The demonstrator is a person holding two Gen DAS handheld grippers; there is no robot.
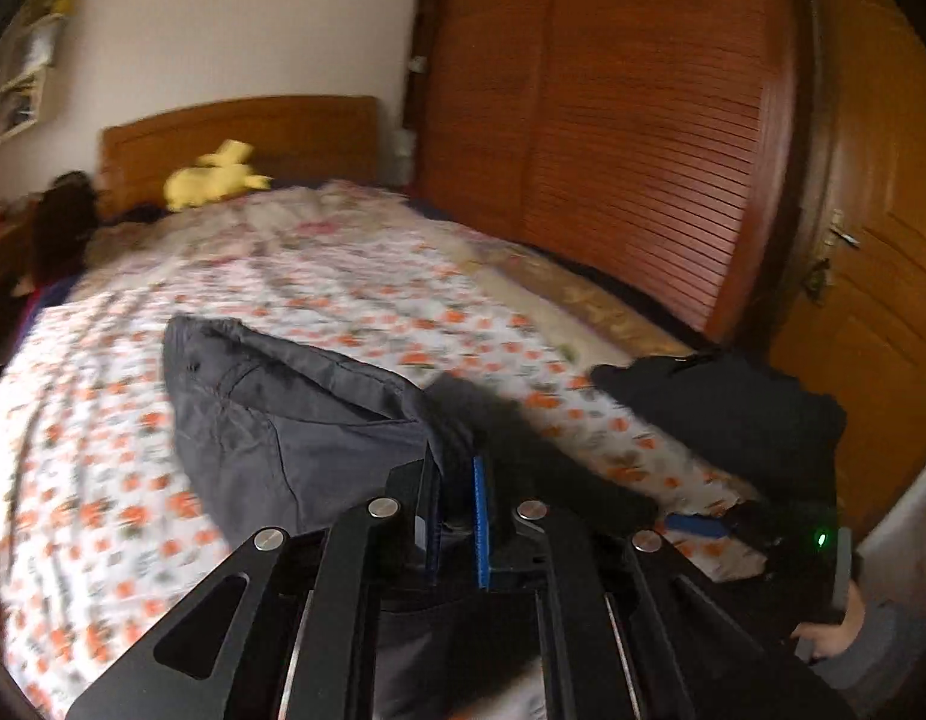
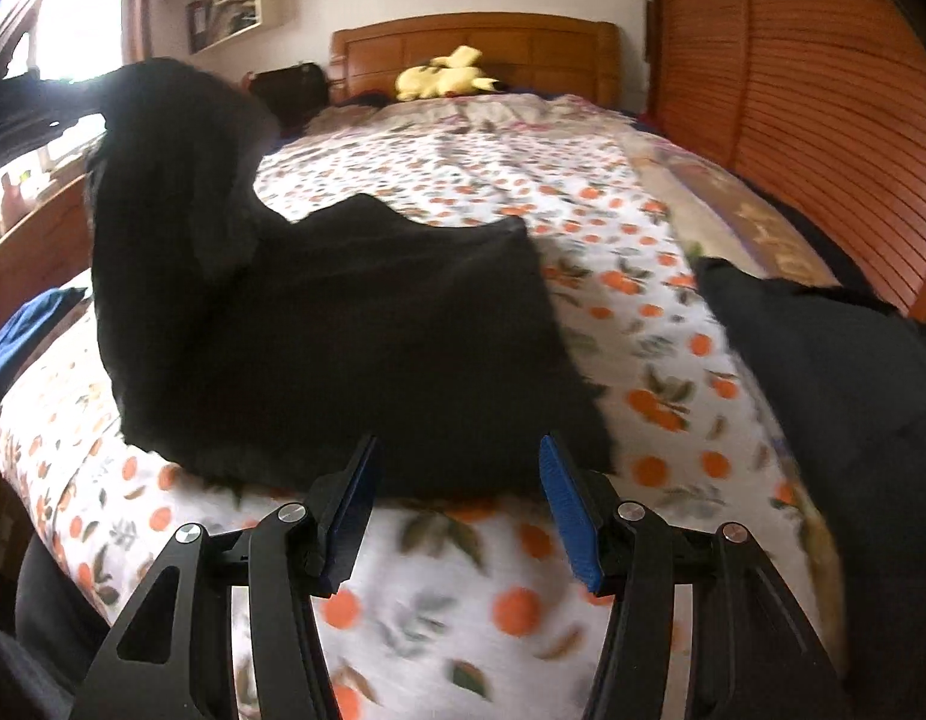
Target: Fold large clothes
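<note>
We see matt black metal on the left claw [image 1: 456, 516], with shiny silver rivets and ribbed blue pads [image 1: 479, 516]; the right claw [image 2: 456, 516] looks the same. The dark grey garment [image 1: 282, 420] is smooth woven cloth with stitched seams, dull in finish. The black garment [image 2: 342, 330] looks soft and fuzzy. The bedsheet [image 2: 463, 600] is thin printed cloth. The headboard [image 2: 523, 42] and slatted wardrobe [image 1: 613, 120] are glossy varnished wood.
</note>
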